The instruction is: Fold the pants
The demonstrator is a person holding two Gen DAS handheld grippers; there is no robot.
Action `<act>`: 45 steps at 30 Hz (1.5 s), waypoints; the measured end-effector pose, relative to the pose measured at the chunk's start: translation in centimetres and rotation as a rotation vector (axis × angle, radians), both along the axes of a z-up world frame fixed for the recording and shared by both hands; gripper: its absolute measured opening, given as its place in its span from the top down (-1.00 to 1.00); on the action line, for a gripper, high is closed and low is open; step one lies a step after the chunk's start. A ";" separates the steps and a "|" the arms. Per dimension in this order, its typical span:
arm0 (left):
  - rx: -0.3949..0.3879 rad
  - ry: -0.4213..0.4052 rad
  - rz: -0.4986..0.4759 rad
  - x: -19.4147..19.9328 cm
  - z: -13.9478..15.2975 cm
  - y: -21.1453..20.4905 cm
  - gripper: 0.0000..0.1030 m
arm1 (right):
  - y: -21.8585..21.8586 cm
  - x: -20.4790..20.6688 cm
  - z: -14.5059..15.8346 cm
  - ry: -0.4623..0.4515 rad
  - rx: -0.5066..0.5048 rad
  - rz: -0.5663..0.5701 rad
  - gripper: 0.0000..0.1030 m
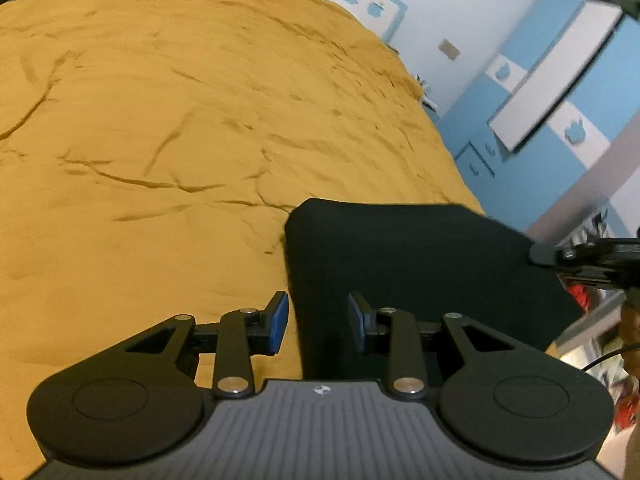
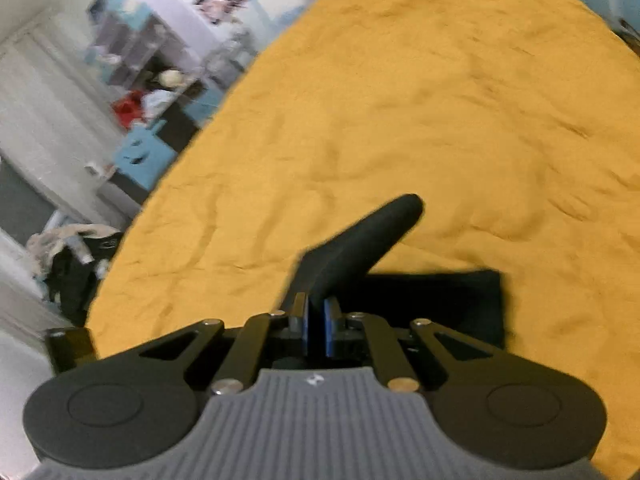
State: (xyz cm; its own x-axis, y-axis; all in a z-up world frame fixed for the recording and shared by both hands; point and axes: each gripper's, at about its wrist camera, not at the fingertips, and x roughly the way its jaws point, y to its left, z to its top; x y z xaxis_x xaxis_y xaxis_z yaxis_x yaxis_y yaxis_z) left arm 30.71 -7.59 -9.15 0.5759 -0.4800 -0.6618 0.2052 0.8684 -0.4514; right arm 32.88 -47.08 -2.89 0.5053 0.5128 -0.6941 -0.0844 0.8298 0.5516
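We see our left tongs (image 1: 318, 322) standing wide apart with nothing between the blue pads (image 1: 279, 322), tilted down low over the near edge of the black pants (image 1: 420, 276). One pad hangs over the bedspread (image 1: 180, 120), the other over the dark cloth.

Our right tongs (image 2: 316, 326) are pinched narrow on a fold of the pants (image 2: 360, 236), which rises from the pads in a rounded, tube-like ridge pointing forward and to the right. In the left wrist view the right tongs (image 1: 540, 254) come in from the right edge, level with the cloth, gripping the far right corner.

We count two tongs and one pair of pants. The pants are plain black, already doubled into a compact, roughly rectangular block with smooth rounded edges. They lie on a mustard-yellow bedspread, near the bed's side edge.

Beyond the bed stands a blue and white wardrobe (image 1: 560, 80), blurred.
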 end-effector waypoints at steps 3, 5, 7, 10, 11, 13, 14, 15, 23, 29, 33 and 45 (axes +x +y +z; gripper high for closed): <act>0.026 0.009 -0.036 0.1 -0.6 -1.5 0.30 | -2.7 -0.5 -3.6 0.074 -0.049 -0.064 0.95; 0.044 0.012 -0.052 0.1 -0.9 -2.2 0.30 | -3.8 -0.7 -5.2 0.104 -0.024 -0.087 0.96; 0.053 0.011 -0.061 0.1 -1.1 -2.5 0.30 | -4.1 -1.1 -5.3 0.090 -0.017 -0.083 0.96; 0.059 0.009 -0.060 0.3 -1.0 -2.6 0.30 | -4.0 -1.9 -3.8 0.026 0.004 -0.069 0.96; 0.057 0.007 -0.061 0.3 -0.9 -2.6 0.30 | -3.9 -2.2 -3.5 0.008 -0.007 -0.065 0.96; 0.062 0.006 -0.064 0.3 -1.0 -2.7 0.30 | -3.6 -2.4 -3.7 0.012 -0.037 -0.063 0.96; 0.066 0.009 -0.067 0.4 -1.2 -2.8 0.30 | -3.8 -2.6 -4.5 0.030 -0.051 -0.069 0.96; 0.071 0.014 -0.072 0.5 -1.4 -2.9 0.30 | -4.1 -2.6 -5.7 0.055 -0.062 -0.081 0.96; 0.113 -0.043 -0.093 2.4 -0.5 -4.2 0.32 | -2.4 -3.2 -6.4 -0.027 -0.267 -0.095 0.78; 0.155 -0.099 -0.136 5.7 -1.5 -7.6 0.57 | 0.3 -1.6 -5.4 -0.180 -0.272 -0.080 0.78; 0.183 -0.061 -0.118 8.2 -4.0 -8.3 0.75 | 0.8 0.6 -8.4 -0.162 -0.353 -0.115 0.79; 0.321 -0.095 -0.078 7.6 -3.3 -8.1 0.89 | -0.4 -2.0 -9.0 -0.177 -0.383 -0.188 0.75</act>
